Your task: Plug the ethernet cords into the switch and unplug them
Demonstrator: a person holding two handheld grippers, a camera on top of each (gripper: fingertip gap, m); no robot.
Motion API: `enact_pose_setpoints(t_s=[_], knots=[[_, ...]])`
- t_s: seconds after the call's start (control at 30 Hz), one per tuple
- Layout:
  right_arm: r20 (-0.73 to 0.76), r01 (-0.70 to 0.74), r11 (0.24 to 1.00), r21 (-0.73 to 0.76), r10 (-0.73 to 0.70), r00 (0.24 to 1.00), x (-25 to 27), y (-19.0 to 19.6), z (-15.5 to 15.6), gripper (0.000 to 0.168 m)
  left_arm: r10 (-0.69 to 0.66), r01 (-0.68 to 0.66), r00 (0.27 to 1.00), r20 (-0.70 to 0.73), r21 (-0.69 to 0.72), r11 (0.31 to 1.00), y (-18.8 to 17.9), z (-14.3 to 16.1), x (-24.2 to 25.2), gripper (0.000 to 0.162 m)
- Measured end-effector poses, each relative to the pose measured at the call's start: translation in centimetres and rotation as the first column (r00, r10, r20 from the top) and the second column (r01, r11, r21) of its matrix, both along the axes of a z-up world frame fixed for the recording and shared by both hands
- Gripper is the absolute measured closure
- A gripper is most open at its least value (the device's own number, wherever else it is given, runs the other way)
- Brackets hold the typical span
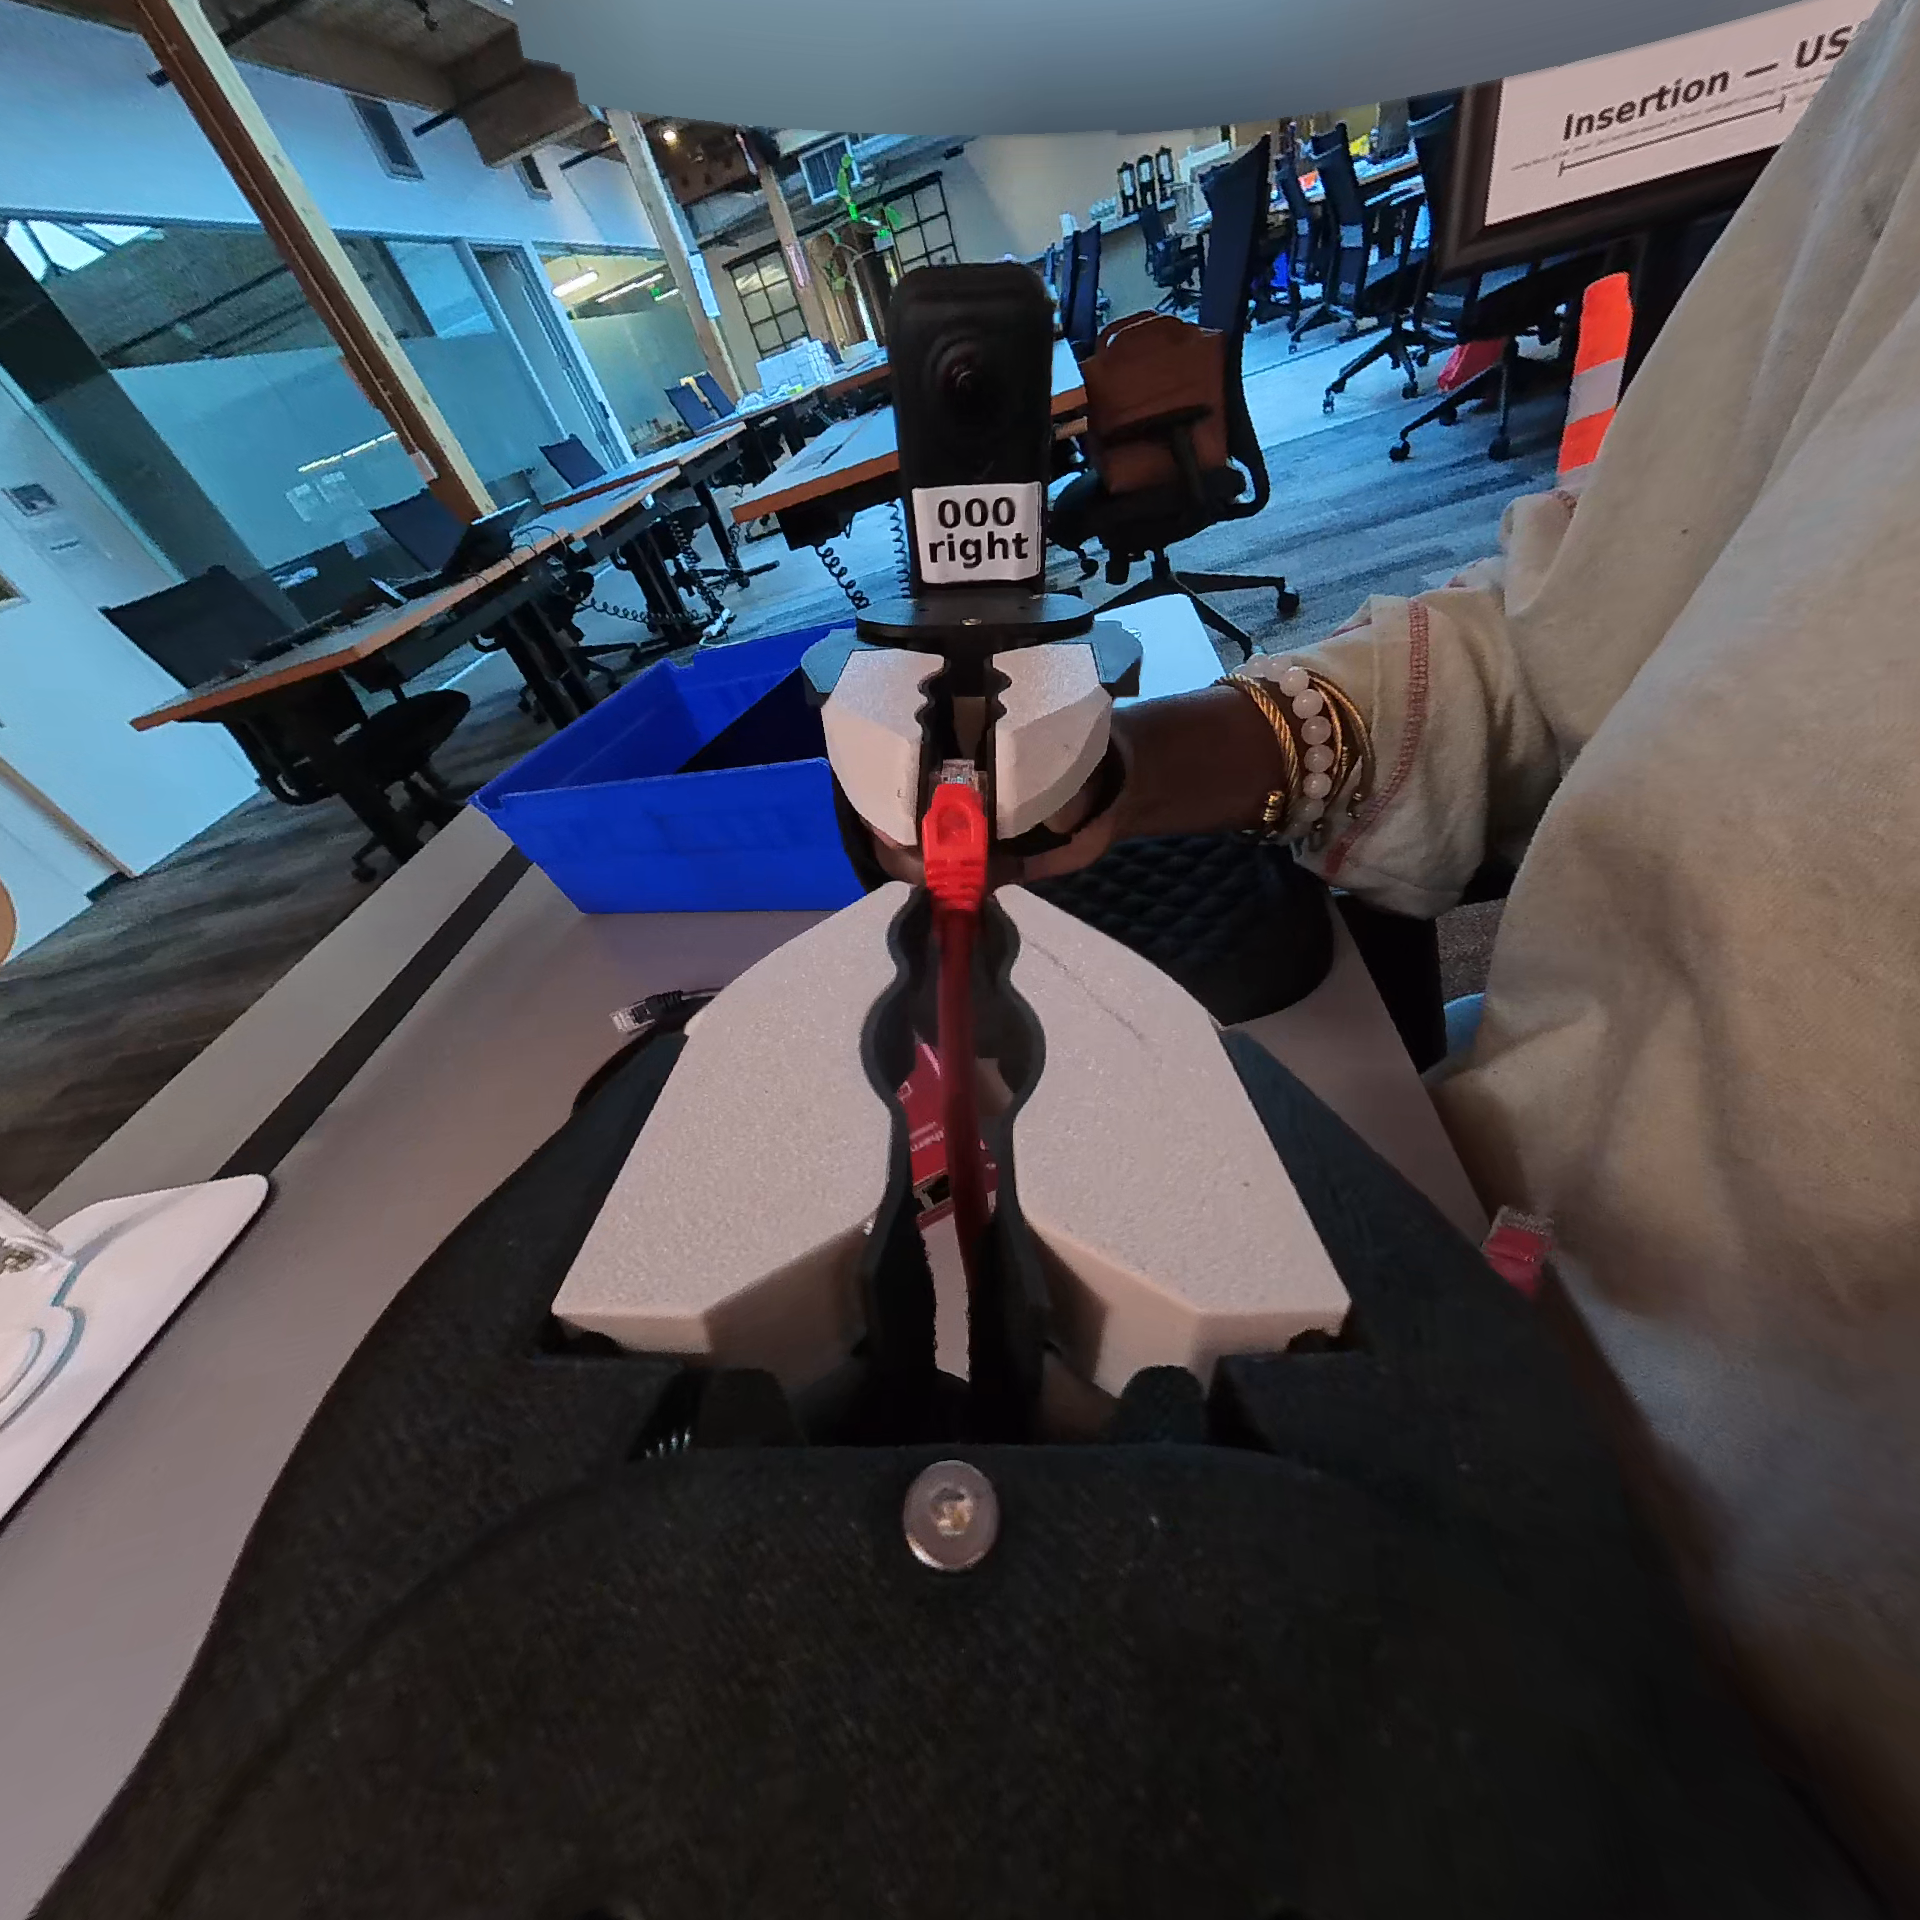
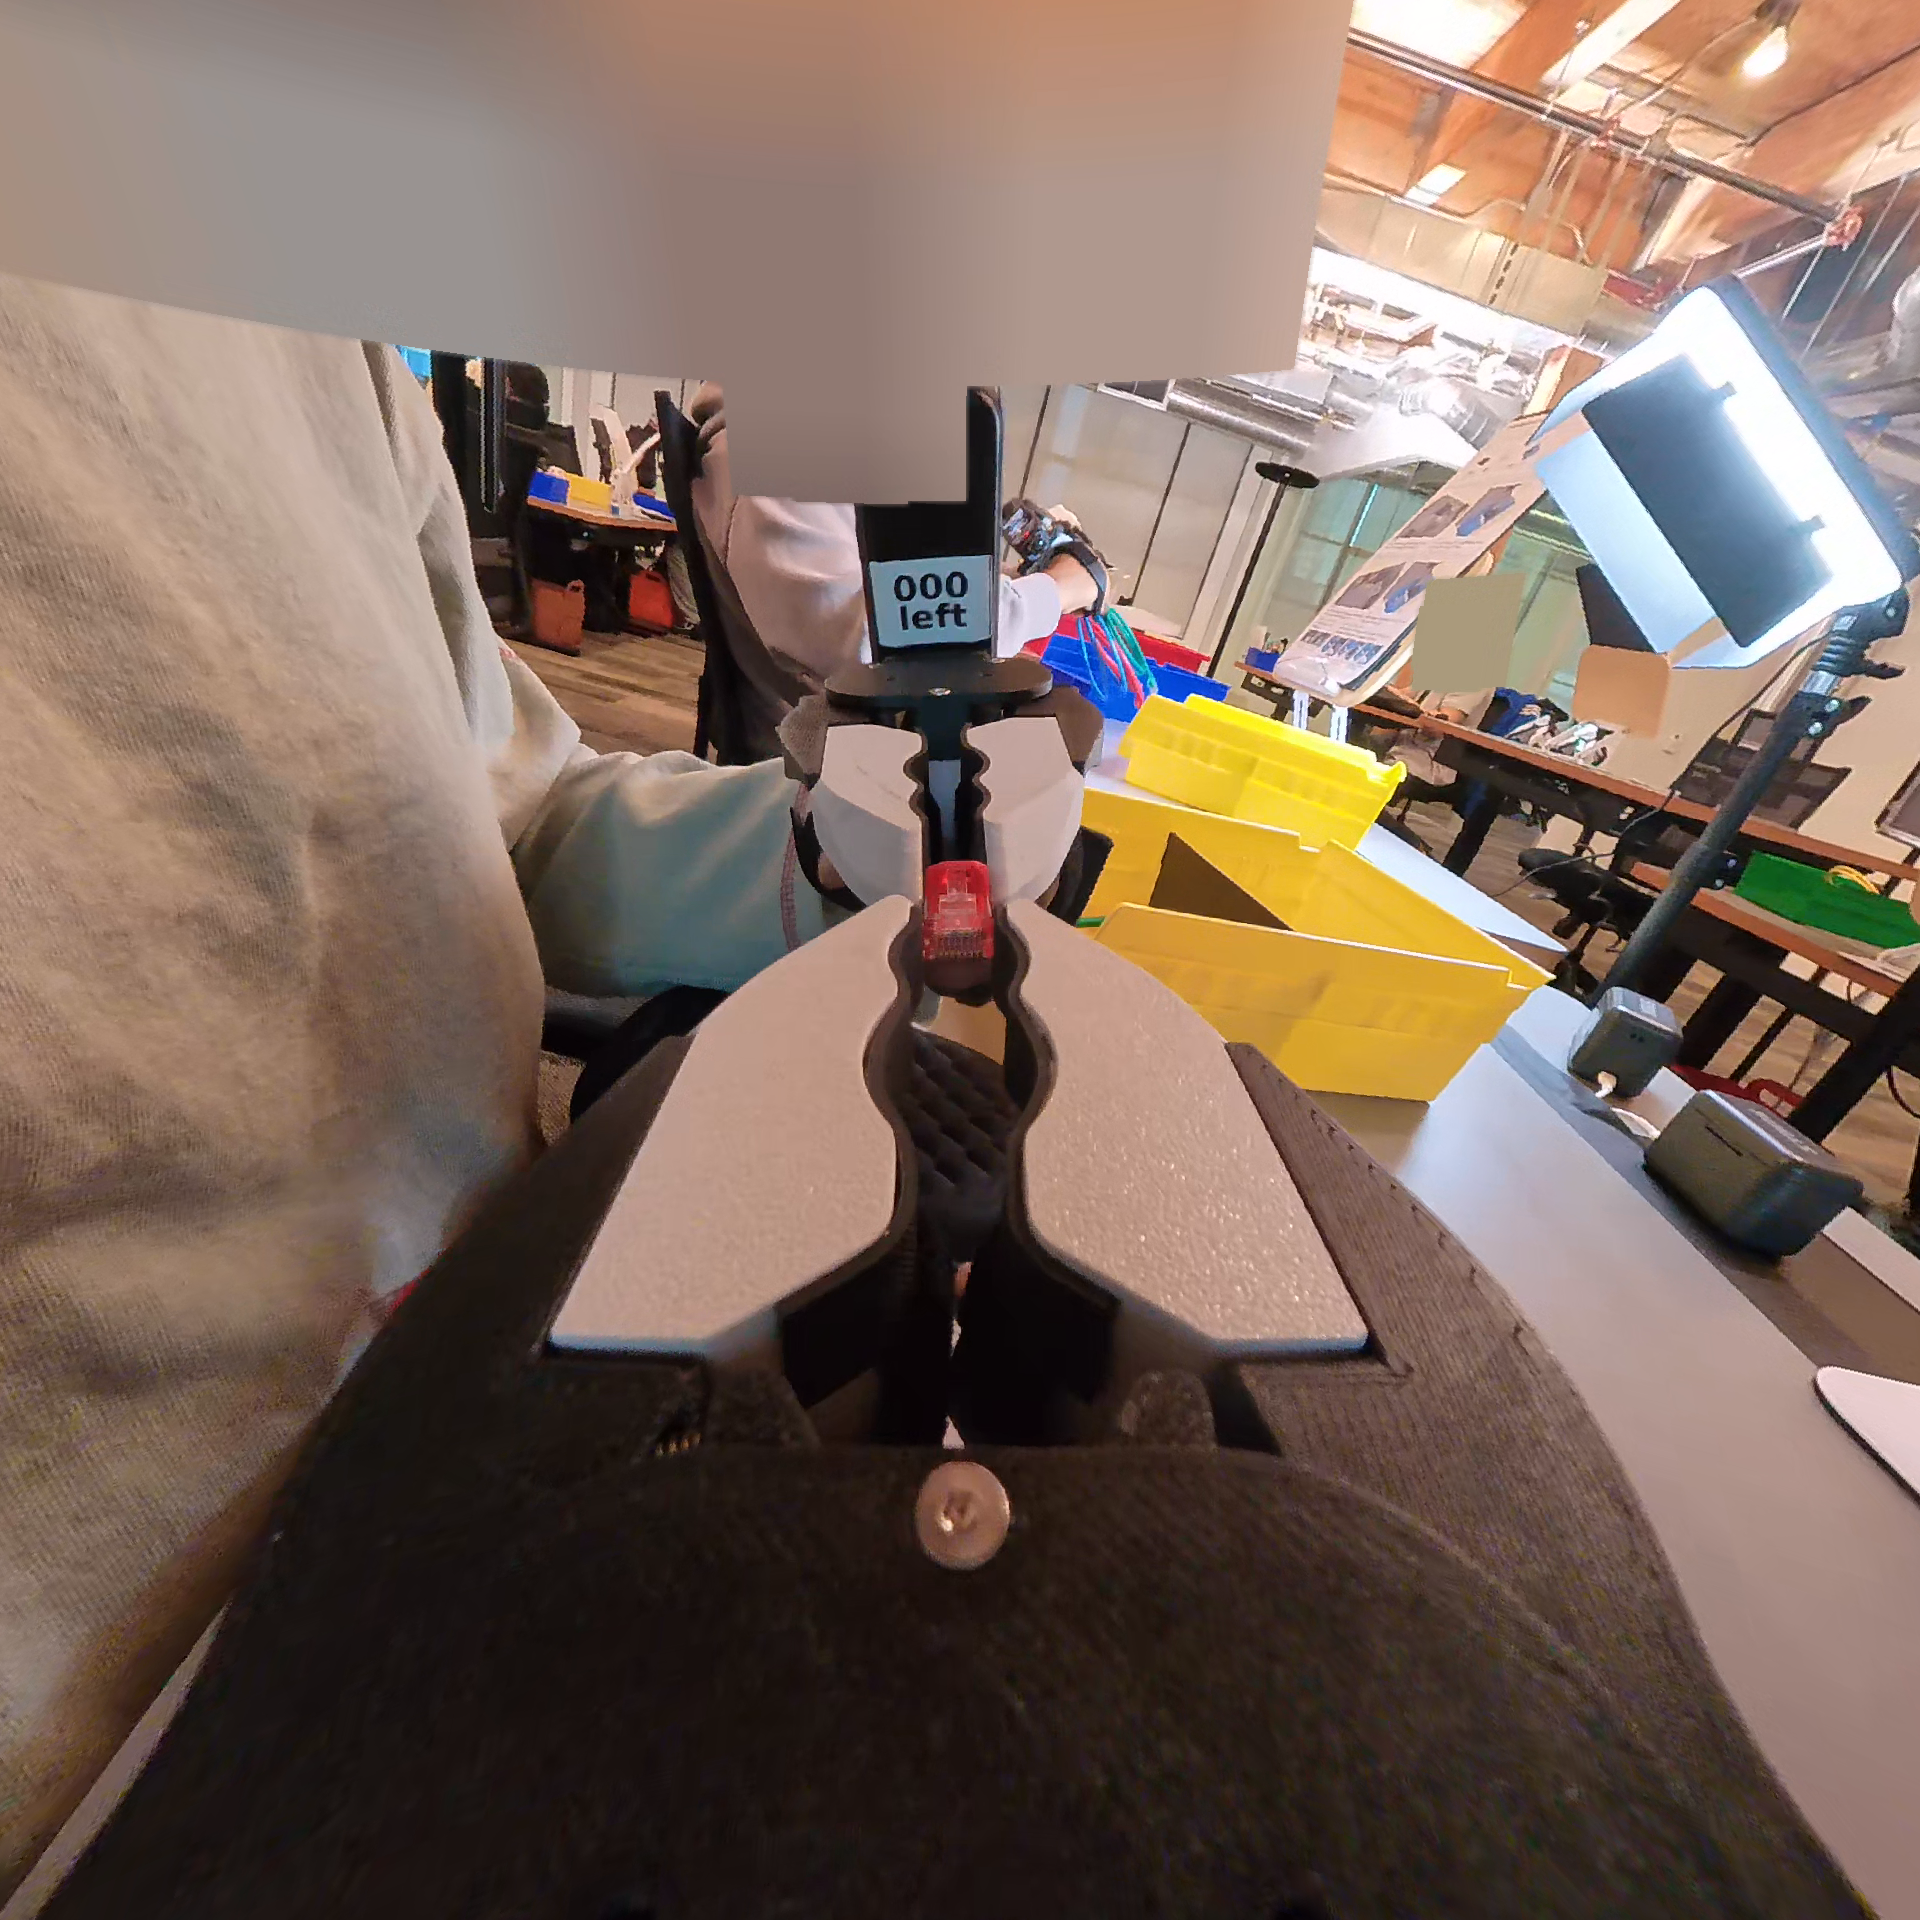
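Between two facing claws (image 1: 954, 902) (image 2: 957, 940), one red ethernet cord (image 1: 953, 831) (both pinching it).

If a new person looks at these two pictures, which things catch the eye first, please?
First, the red cable pinched by the left gripper, its plug pointing at the right gripper facing it. Then the blue bin on the table behind, and the yellow bins in the right wrist view.

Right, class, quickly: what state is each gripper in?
Left gripper: closed on the red ethernet cord, just behind its plug.
Right gripper: closed on that cord's red plug.
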State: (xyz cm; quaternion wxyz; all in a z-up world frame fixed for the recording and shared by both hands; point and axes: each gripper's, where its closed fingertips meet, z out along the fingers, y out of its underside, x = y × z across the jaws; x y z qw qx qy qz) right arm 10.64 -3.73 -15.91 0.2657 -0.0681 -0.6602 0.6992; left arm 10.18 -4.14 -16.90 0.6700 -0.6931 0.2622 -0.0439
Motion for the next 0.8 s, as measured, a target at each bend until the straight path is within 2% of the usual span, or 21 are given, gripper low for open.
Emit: enact_pose_setpoints(t_s=[0.33, 0.4, 0.43, 0.53, 0.6, 0.63, 0.7, 0.8], knots=[[0.010, -0.007, 1.000, -0.006, 0.007, 1.000, -0.4, -0.2, 0.0, 0.156, 0.031, -0.031, 1.000, 0.000, 0.001, 1.000, -0.1, -0.2, -0.4, 0.153], [0.048, 0.005, 0.997, 0.073, -0.008, 0.999, -0.7, -0.1, -0.8, 0.154, 0.059, -0.061, 0.997, -0.056, -0.035, 0.998, -0.3, -0.9, -0.9, 0.153], [0.067, 0.026, 0.989, 0.144, -0.036, 0.997, -1.1, 0.3, -1.5, 0.141, 0.080, -0.085, 0.993, -0.083, -0.049, 0.995, -0.6, -1.0, -1.4, 0.153], [0.165, 0.053, 0.895, 0.443, -0.140, 0.976, -2.0, 3.1, -5.6, 0.104, 0.147, -0.158, 0.981, -0.130, -0.074, 0.985, -1.7, -1.2, -3.0, 0.153], [0.282, -0.010, 0.819, 0.574, -0.186, 0.941, -2.0, 5.1, -8.8, 0.075, 0.169, -0.184, 0.975, -0.142, -0.099, 0.978, -2.2, -1.5, -3.6, 0.153], [0.335, -0.050, 0.782, 0.621, -0.207, 0.919, -2.0, 5.9, -10.2, 0.066, 0.172, -0.189, 0.974, -0.144, -0.109, 0.976, -2.4, -1.8, -3.8, 0.153], [0.367, -0.111, 0.707, 0.698, -0.221, 0.903, -2.3, 7.0, -12.4, 0.068, 0.171, -0.188, 0.976, -0.137, -0.127, 0.974, -2.4, -2.3, -3.9, 0.153], [0.370, -0.164, 0.637, 0.753, -0.203, 0.907, -3.3, 7.4, -14.2, 0.075, 0.170, -0.191, 0.975, -0.143, -0.150, 0.970, -2.2, -3.2, -3.9, 0.153]])
